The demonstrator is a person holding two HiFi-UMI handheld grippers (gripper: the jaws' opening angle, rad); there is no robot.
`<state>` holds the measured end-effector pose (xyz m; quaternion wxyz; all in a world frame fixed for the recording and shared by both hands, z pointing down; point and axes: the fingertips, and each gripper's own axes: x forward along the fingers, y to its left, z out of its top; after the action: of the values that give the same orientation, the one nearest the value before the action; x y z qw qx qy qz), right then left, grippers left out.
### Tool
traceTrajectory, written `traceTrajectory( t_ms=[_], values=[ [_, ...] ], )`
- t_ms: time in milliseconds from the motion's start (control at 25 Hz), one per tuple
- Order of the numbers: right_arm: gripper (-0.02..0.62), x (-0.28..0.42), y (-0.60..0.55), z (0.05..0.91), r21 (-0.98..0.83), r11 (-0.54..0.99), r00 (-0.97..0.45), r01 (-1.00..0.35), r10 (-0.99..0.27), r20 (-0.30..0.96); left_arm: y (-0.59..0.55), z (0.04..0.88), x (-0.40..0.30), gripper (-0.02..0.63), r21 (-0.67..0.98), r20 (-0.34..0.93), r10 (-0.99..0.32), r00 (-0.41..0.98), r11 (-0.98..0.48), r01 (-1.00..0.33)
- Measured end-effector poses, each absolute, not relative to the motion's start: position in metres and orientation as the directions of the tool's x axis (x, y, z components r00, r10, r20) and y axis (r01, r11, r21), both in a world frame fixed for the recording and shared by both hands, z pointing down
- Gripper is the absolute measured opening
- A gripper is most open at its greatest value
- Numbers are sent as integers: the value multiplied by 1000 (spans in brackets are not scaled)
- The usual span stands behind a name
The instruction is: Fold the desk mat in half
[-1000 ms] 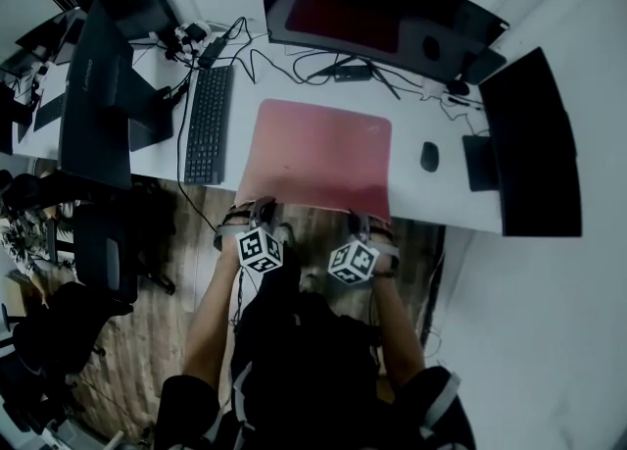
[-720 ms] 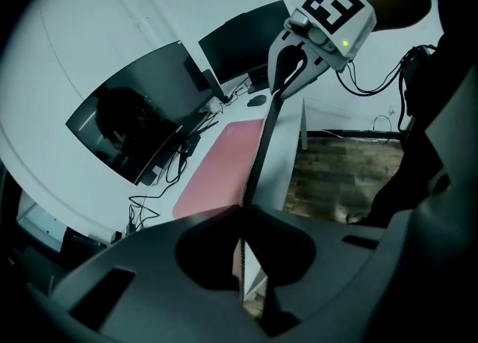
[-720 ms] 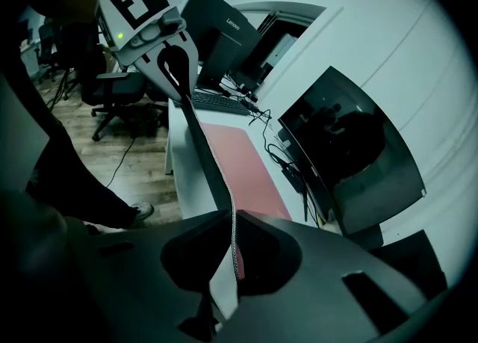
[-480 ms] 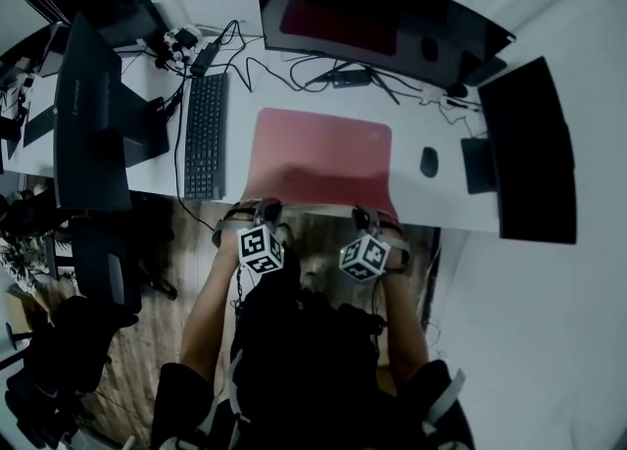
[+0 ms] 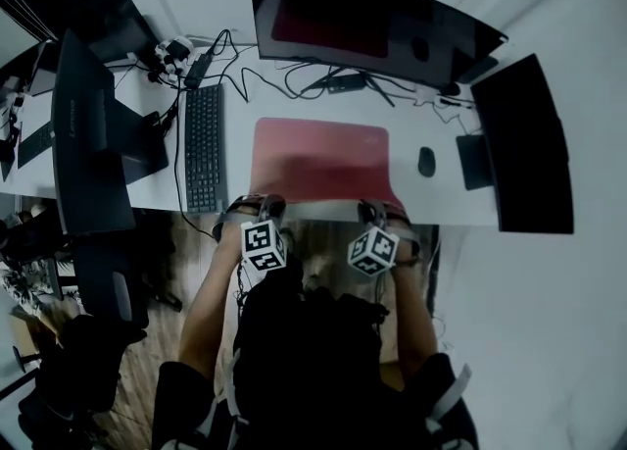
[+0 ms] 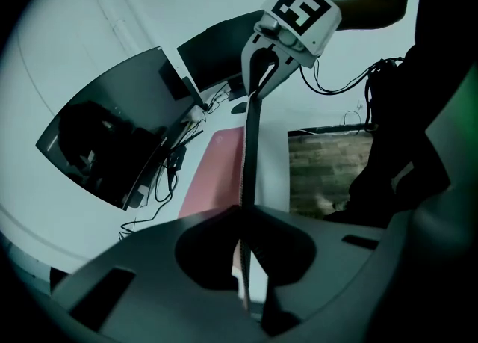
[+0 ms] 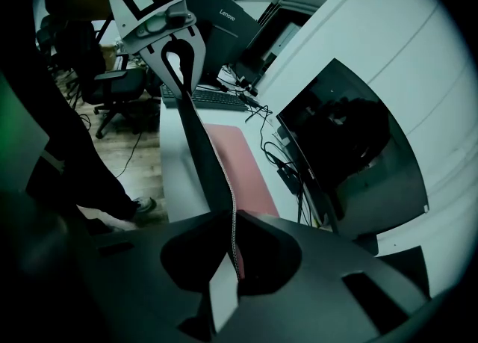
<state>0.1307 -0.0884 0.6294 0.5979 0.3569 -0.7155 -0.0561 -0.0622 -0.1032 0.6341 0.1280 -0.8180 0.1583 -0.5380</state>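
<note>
A red desk mat [image 5: 318, 154] lies on the white desk [image 5: 431, 198] in front of the curved monitor. Its near edge is pulled up off the desk's front edge and held at both corners. My left gripper [image 5: 263, 207] is shut on the near left corner and my right gripper [image 5: 376, 210] on the near right corner. In the left gripper view the shut jaws [image 6: 243, 214] pinch the mat's thin edge, which runs taut up to the right gripper [image 6: 295, 16]. In the right gripper view the jaws [image 7: 234, 218] clamp the same edge, which leads to the left gripper [image 7: 157, 5]; the red mat [image 7: 239, 162] lies beyond.
A black keyboard [image 5: 204, 149] lies left of the mat and a mouse [image 5: 426, 162] right of it. A curved monitor [image 5: 372, 31] stands behind, a second screen [image 5: 519, 144] at the right and a dark screen [image 5: 88, 134] at the left. Cables [image 5: 294, 75] trail across the back.
The mat's near edge now sits farther back, and the mat looks shorter front to back. The right gripper has shifted a little to the right. Both stay clamped on the edge.
</note>
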Motion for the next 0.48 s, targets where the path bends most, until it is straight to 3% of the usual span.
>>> traceTrajectory(
  t_ms=[480],
  values=[
    [21,126,-102,619,533,738,22,-414,-577,817,-126,627,-67,20,-410,836,-387,389,-912,-24]
  ],
)
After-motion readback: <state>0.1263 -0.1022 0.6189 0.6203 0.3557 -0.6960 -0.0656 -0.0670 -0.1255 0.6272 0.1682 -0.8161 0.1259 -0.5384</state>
